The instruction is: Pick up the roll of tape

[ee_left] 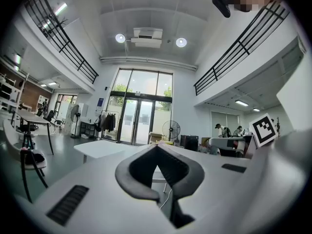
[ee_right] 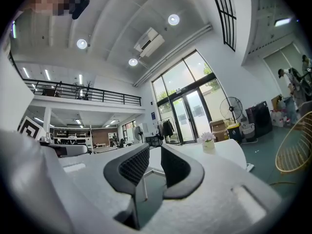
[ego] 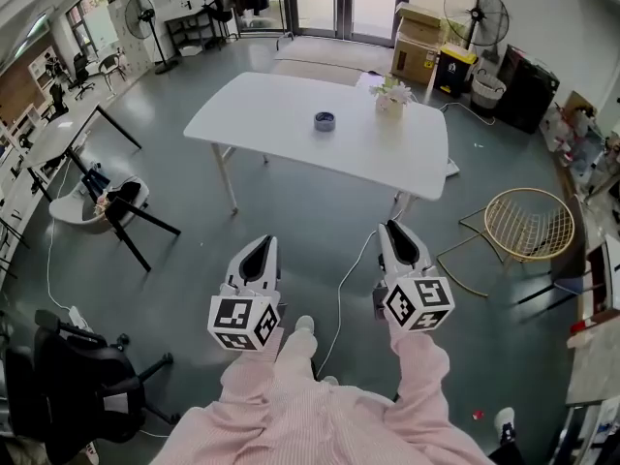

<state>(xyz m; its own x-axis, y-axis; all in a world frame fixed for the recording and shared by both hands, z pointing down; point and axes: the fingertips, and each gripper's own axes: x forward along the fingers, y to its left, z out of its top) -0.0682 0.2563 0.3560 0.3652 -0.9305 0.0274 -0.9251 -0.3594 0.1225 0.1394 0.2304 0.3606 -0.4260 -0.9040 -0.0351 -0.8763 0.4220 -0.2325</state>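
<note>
Two grippers hang low over the grey floor, both well apart from the white table [ego: 281,105] ahead of the person. In its own view, the left gripper [ee_left: 157,147] has its dark pads meeting at the tips. They are together, and only a hollow between the pads lets a table leg show through. It grips nothing. The right gripper [ee_right: 151,153] is a little different: a narrow gap stays between its two pads, with nothing in the gap, so its jaws stand slightly apart and empty.

In the head view, the left gripper [ego: 260,245] and the right gripper [ego: 394,229] point forward, side by side, toward the table. The roll of tape [ego: 325,121] lies flat near the middle of the table top. It looks dark blue-grey, though it is too small to be sure. A small flower pot [ego: 390,99] stands near it, toward the far right edge of the table. Neither gripper touches the roll — both are far from it.
</note>
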